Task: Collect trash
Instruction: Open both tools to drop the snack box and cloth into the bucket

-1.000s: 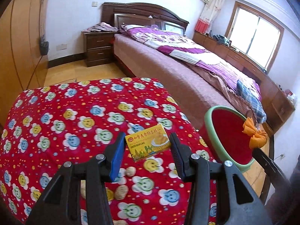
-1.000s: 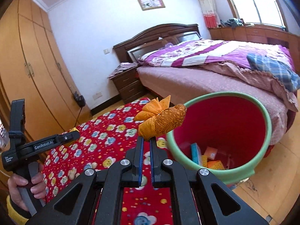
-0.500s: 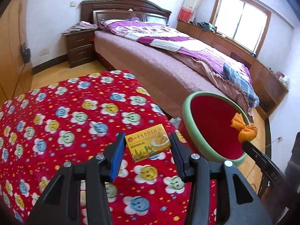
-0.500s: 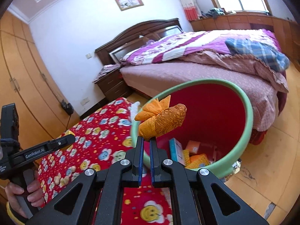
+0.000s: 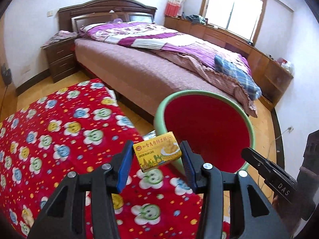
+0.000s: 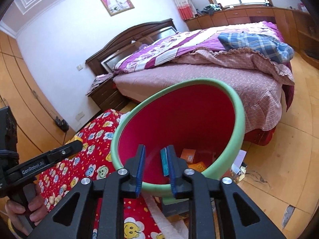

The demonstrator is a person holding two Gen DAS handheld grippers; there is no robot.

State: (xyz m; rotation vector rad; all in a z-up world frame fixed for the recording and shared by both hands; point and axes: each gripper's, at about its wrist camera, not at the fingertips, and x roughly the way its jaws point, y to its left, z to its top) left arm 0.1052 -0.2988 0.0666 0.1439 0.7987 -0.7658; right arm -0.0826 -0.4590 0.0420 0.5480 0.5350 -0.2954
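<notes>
Both grippers hang by the red bin: the left gripper (image 5: 157, 159) clamps a yellow green bean cake box (image 5: 158, 151) between its blue pads, just at the bin's near edge over the flowered red cloth (image 5: 59, 139), while the right gripper (image 6: 154, 165) has just been opening, its jaws parted with nothing between them, pointing down into the bin. Behind stands the bed (image 5: 149, 63) with a purple quilt. Next, the green-rimmed red bin (image 6: 238, 119) sits on the wooden floor between cloth and bed. Smallest, orange and blue packets (image 6: 189, 155) lie at the bin's bottom.
</notes>
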